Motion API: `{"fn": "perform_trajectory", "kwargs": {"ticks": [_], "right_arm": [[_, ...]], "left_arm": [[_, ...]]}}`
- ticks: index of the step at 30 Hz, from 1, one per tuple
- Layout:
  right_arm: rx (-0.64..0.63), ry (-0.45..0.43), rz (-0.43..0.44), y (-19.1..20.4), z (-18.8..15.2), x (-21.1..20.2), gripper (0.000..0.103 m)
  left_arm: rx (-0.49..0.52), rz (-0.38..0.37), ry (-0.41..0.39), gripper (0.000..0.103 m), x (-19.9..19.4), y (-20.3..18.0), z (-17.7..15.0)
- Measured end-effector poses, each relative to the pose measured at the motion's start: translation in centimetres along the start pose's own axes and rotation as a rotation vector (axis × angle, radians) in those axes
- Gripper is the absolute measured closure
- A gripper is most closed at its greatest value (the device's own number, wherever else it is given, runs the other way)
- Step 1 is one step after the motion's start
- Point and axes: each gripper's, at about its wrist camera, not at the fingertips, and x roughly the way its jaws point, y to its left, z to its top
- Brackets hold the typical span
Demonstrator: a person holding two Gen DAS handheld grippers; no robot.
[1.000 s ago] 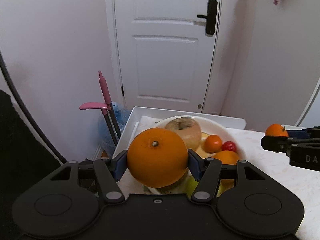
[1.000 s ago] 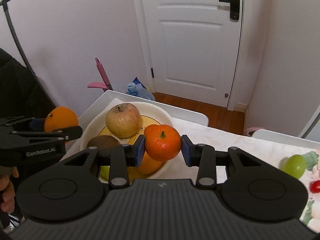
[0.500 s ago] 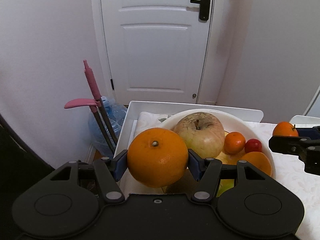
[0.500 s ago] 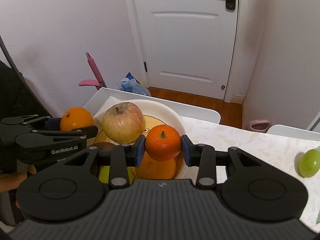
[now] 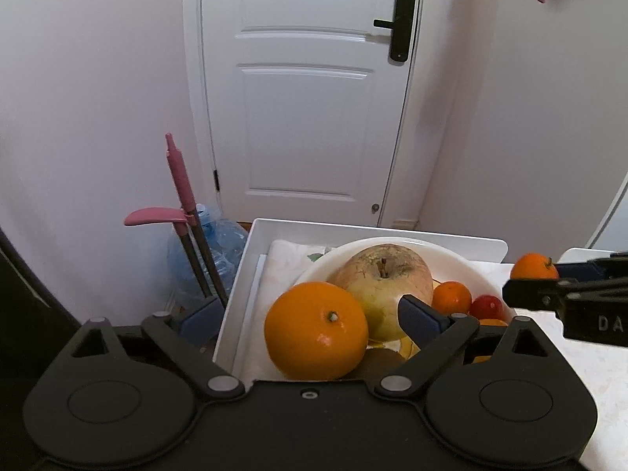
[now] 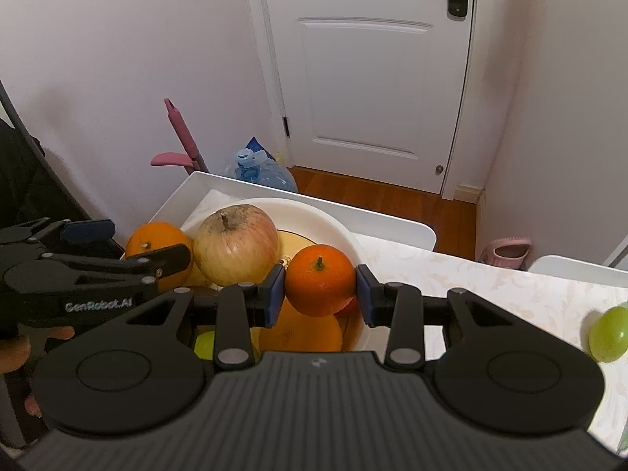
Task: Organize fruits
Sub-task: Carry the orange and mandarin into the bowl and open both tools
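My left gripper [image 5: 310,316] is open, with its jaws spread wide. The big orange [image 5: 316,329] sits free between them at the near-left rim of the white bowl [image 5: 463,263], beside a large apple [image 5: 382,288]. The bowl also holds a small orange [image 5: 451,296], a cherry tomato [image 5: 486,308] and more fruit underneath. My right gripper [image 6: 320,292] is shut on a tangerine [image 6: 320,278] and holds it over the bowl's [image 6: 314,212] right side. The big orange also shows in the right wrist view [image 6: 159,241], behind the left gripper's fingers [image 6: 117,263].
The bowl stands in a white tray [image 5: 376,231] at the table's far-left corner. A green grape [image 6: 608,333] lies on the patterned tablecloth [image 6: 490,282] at the right. Beyond the table are a water jug [image 5: 212,247], pink-handled tools [image 5: 180,196] and a white door [image 5: 310,90].
My left gripper has opened and let go of the big orange, which now rests at the bowl's edge. My right gripper has moved closer over the bowl, still holding the tangerine.
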Motion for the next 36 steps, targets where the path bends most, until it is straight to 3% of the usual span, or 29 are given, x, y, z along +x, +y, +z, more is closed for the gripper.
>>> {"fn": "perform_trajectory", "kwargs": {"ticks": [14, 27, 29, 33, 36], "right_arm": [[-0.097, 0.024, 0.092, 1.7, 1.2, 0.8, 0.050], [-0.186, 0.084, 0.150, 4.2, -0.2, 2.7, 0.049], [-0.186, 0.075, 0.137, 4.4, -0.3, 2.6, 0.042], [-0.172, 0.045, 0.093, 4.4, -0.2, 2.1, 0.009], [-0.146, 0.030, 0.084, 4.0, -0.2, 1.6, 0.005]], "left_arm": [[0.020, 0.080, 0.003, 0.004, -3.3, -0.6, -1.1], [-0.008, 0.116, 0.035, 0.004, -4.6, 0.1, -3.2], [-0.016, 0.115, 0.041, 0.004, -4.7, 0.3, -3.4], [-0.023, 0.116, 0.046, 0.004, -4.7, 0.5, -3.6], [-0.019, 0.112, 0.043, 0.004, -4.9, 0.4, -3.7]]}}
